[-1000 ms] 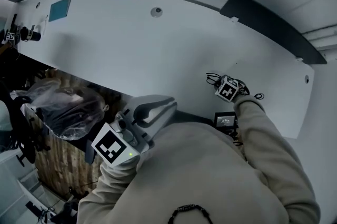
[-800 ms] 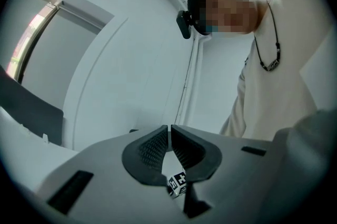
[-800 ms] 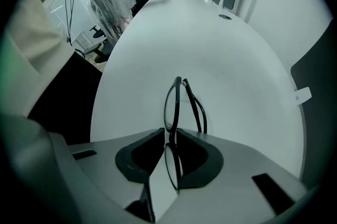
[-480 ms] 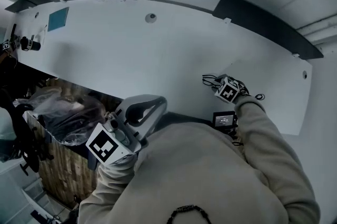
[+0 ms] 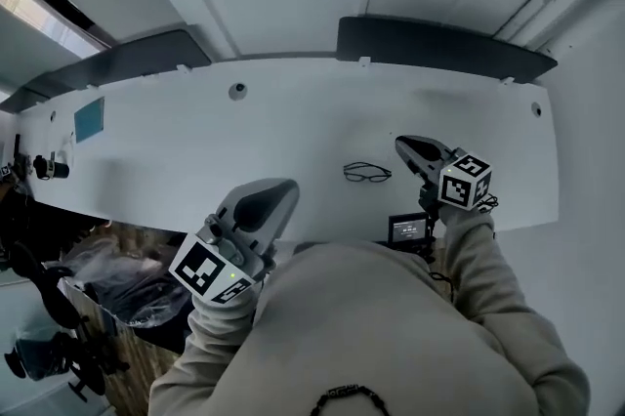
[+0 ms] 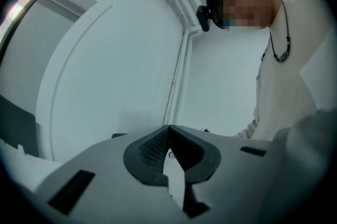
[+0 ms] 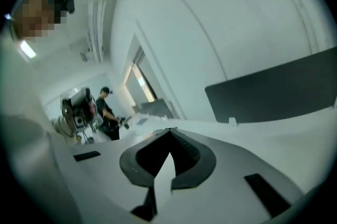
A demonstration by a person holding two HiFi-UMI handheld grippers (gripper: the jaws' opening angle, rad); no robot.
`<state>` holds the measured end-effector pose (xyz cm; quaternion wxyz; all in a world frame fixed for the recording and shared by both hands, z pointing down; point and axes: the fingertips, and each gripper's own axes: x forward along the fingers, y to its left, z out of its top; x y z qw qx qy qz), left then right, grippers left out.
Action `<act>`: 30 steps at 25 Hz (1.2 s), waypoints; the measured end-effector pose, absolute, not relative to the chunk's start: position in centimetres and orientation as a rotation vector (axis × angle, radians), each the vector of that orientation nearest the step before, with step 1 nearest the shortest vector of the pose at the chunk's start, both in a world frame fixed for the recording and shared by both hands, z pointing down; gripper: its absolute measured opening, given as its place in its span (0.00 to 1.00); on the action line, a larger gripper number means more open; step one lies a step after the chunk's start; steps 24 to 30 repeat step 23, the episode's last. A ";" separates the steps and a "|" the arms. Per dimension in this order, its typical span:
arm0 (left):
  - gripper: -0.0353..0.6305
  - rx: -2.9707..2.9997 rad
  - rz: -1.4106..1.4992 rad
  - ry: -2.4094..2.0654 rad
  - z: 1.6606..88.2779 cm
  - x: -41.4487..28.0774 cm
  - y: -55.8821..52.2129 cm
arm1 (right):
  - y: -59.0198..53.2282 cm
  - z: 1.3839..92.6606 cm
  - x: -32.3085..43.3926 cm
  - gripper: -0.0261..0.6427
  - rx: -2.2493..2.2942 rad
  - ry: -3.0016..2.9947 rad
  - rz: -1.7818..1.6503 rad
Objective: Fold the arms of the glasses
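Glasses [image 5: 367, 173] lie loose just beside the right gripper [image 5: 404, 145]; it and the left gripper [image 5: 279, 191] have just clamped shut, empty; folding seems done, though the arms need checking next

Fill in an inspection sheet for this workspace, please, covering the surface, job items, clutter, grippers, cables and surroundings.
Surface: white curved table.
Job's things: glasses lying on the table, apart from both grippers; arm position too small to judge.
Clutter: teal square; small screen device at the near edge.
Grippers: left gripper shut, empty; right gripper shut, empty, right of the glasses.
Cables: nothing seen on the table.
Surroundings: dark panels behind the table; a person standing far off.
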<state>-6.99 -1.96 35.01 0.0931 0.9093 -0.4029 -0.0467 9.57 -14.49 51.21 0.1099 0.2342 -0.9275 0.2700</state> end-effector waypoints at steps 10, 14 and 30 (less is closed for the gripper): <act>0.06 2.675 -0.199 -1.013 33.9 -4.5 -4.7 | -12.0 37.4 13.3 0.07 0.838 -3.045 0.653; 0.06 2.711 -0.122 -1.047 33.7 -3.7 -5.6 | -11.2 35.7 13.9 0.07 0.844 -3.091 0.637; 0.06 2.746 -0.079 -1.064 32.7 -3.3 -6.1 | -9.7 32.3 12.1 0.07 0.763 -3.137 0.450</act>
